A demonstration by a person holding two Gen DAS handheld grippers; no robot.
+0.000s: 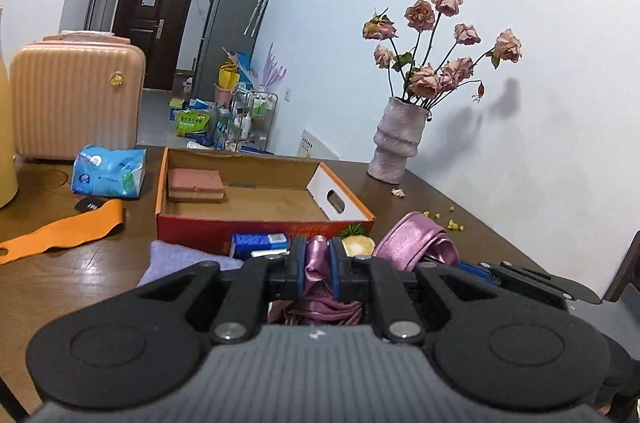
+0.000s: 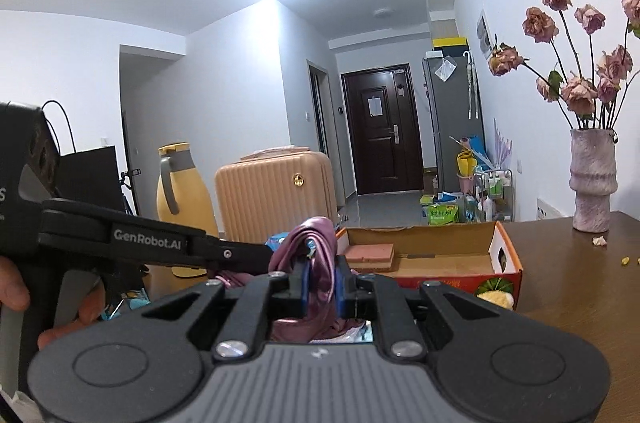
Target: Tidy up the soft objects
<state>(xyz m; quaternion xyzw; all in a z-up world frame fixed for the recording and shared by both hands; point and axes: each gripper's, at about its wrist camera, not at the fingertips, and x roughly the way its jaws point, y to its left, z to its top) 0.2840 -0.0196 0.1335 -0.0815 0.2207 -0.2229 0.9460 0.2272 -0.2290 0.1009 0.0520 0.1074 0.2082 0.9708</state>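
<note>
On the dark wooden desk (image 1: 60, 275) stands one open cardboard box (image 1: 264, 219) with one pink block (image 1: 195, 185) inside, beside one tissue pack (image 1: 109, 171), one orange strip (image 1: 60, 231), one lilac towel (image 1: 176, 257), one pink suitcase (image 1: 78, 95), one yellow jug (image 2: 182, 195) and one vase (image 1: 396, 143) of wilted roses. Beyond, a hallway runs to one dark door (image 1: 154, 23) past a grey fridge (image 1: 232, 35). Two tools show. The left tool (image 1: 316, 261) is clamped on the mauve satin cloth (image 1: 416, 241), and the right tool (image 2: 320, 289) pinches another fold; the cloth hangs between them, just before the box.
</note>
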